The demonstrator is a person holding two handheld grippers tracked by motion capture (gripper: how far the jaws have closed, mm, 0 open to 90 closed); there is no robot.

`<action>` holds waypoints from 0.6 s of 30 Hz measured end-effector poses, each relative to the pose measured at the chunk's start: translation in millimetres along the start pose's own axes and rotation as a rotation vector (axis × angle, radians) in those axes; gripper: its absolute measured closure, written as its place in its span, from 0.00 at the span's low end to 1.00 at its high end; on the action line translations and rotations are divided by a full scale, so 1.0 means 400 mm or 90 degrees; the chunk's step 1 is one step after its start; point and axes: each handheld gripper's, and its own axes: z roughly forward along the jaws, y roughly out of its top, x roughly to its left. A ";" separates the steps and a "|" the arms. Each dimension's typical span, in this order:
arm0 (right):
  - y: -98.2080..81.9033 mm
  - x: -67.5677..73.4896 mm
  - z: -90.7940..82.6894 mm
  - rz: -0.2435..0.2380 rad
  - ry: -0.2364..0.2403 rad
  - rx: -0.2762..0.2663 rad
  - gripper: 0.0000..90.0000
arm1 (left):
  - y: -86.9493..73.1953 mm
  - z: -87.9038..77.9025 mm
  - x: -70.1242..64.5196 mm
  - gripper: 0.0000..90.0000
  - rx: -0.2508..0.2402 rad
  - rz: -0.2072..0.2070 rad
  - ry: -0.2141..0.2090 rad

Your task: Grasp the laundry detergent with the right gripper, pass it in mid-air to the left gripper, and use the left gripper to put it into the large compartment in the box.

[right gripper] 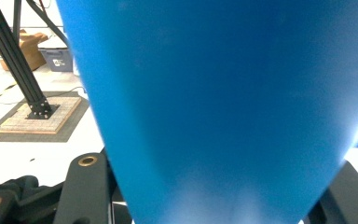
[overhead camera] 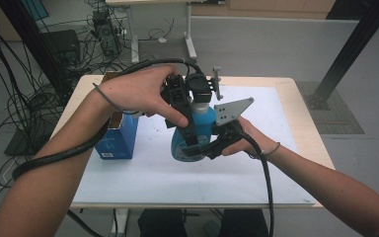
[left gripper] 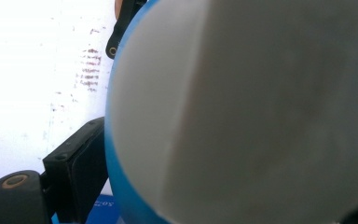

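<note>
Mid-worktop, blue bottle (overhead camera: 197,133) clamped by both: left gripper (overhead camera: 190,126) fingers across the label, right gripper (overhead camera: 212,144) fingers on its lower body. Smooth plastic, probably slippery; grip low.

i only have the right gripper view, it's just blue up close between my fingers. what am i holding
Observer: A blue bottle, standing on the white sheet in the high view. The right gripper clamps it low on its body.
Operator: where's the other gripper
Observer: The left gripper comes down from above onto the same bottle, one finger running down its front.
Operator: anything else on the table
Observer: A blue box stands left of the bottle, partly under the person's left hand.
</note>
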 end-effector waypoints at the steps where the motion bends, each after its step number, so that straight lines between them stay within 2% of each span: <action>1: 0.000 0.000 0.000 0.001 -0.001 -0.001 0.45 | 0.000 0.000 0.000 0.12 0.000 0.000 0.001; 18: 0.000 -0.002 -0.002 0.001 -0.003 0.000 0.46 | -0.002 -0.003 -0.002 0.12 -0.001 -0.001 0.000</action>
